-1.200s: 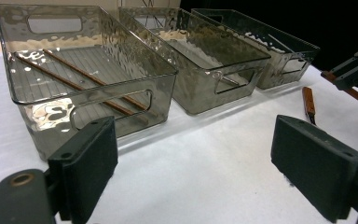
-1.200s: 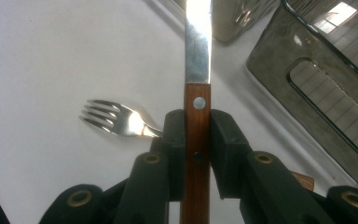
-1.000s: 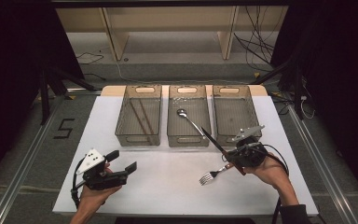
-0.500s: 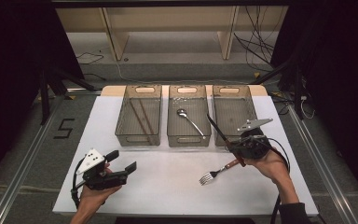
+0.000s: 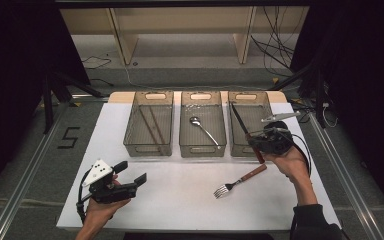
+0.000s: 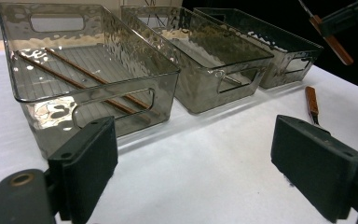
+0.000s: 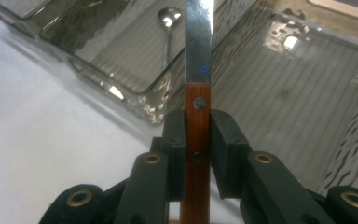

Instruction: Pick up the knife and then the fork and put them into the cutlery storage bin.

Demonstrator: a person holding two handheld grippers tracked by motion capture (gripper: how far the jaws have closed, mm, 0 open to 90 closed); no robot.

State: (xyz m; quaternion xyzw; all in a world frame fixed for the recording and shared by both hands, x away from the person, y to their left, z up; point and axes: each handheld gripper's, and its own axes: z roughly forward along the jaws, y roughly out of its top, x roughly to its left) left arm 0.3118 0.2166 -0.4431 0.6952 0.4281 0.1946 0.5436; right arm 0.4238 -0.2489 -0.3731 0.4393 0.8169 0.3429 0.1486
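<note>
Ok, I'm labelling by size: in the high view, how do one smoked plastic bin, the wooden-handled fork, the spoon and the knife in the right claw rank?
1. Left smoked clear plastic bin.
2. Wooden-handled knife, raised toward the camera, so unsure.
3. Wooden-handled fork.
4. Metal spoon.
Fork and spoon look close.

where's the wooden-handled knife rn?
In the high view the wooden-handled knife is clamped by its handle in the right gripper, blade angled over the rightmost smoked plastic bin, above the wooden-handled fork lying on the white table.

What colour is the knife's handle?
Reddish-brown wood on the knife; clearest in the right gripper view.
</note>
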